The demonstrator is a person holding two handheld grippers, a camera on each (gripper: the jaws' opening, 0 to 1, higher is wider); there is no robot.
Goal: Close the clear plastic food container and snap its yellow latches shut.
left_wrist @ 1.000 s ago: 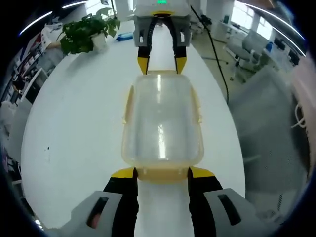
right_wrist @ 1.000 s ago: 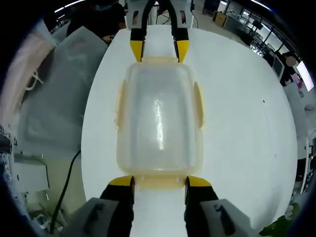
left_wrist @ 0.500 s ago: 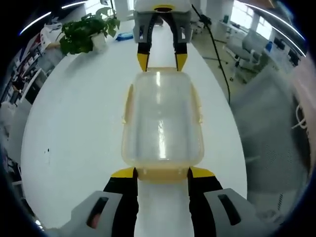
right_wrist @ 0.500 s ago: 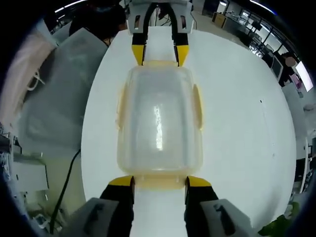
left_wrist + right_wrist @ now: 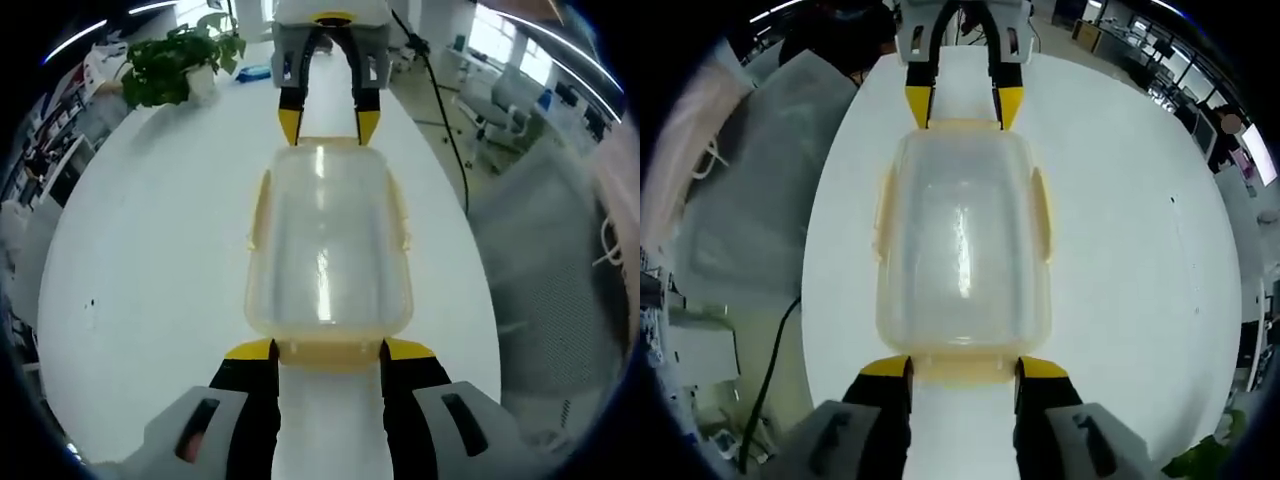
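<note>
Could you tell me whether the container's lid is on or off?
On: the clear lid covers the container, flush to its rim.

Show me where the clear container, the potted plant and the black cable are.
clear container (image 5: 328,250): left gripper view, middle of its lid.
potted plant (image 5: 165,68): left gripper view, its leaves.
black cable (image 5: 443,128): left gripper view, mid-length.

I work on a long white table (image 5: 150,260) with a smooth, plain top. The clear plastic food container with yellow latches (image 5: 328,250) sits directly on it, near the middle, lid on top. At the far left end, in my left gripper view, a leafy green potted plant in a white pot (image 5: 175,68) stands on the same tabletop.
</note>
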